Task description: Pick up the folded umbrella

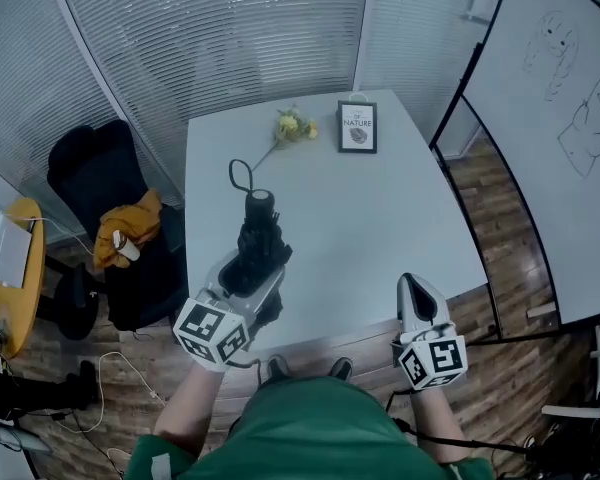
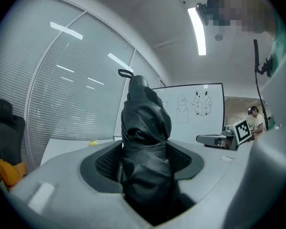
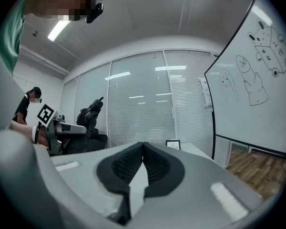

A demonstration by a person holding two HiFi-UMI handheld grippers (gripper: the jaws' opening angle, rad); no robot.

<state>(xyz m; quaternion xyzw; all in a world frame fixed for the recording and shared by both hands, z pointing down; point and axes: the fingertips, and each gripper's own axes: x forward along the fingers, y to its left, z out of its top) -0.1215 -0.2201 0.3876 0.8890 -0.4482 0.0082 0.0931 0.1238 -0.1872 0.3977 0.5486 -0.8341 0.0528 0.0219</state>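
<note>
The folded black umbrella (image 1: 258,236) stands upright between the jaws of my left gripper (image 1: 250,268), held up over the near left part of the white table (image 1: 380,218). Its wrist strap (image 1: 240,173) loops off the handle at the top. In the left gripper view the umbrella (image 2: 145,128) fills the gap of the left gripper (image 2: 144,152), both pads pressing on its fabric. My right gripper (image 1: 417,293) hovers at the table's near edge, shut with nothing in it; its pads meet at the tips (image 3: 143,149). The right gripper view also shows the umbrella (image 3: 91,112) at the left.
A framed picture (image 1: 358,126) and yellow flowers (image 1: 293,125) sit at the table's far end. A black chair (image 1: 100,183) with an orange cloth (image 1: 125,226) stands left of the table. A whiteboard (image 1: 560,118) leans at the right. Blinds cover the glass wall behind.
</note>
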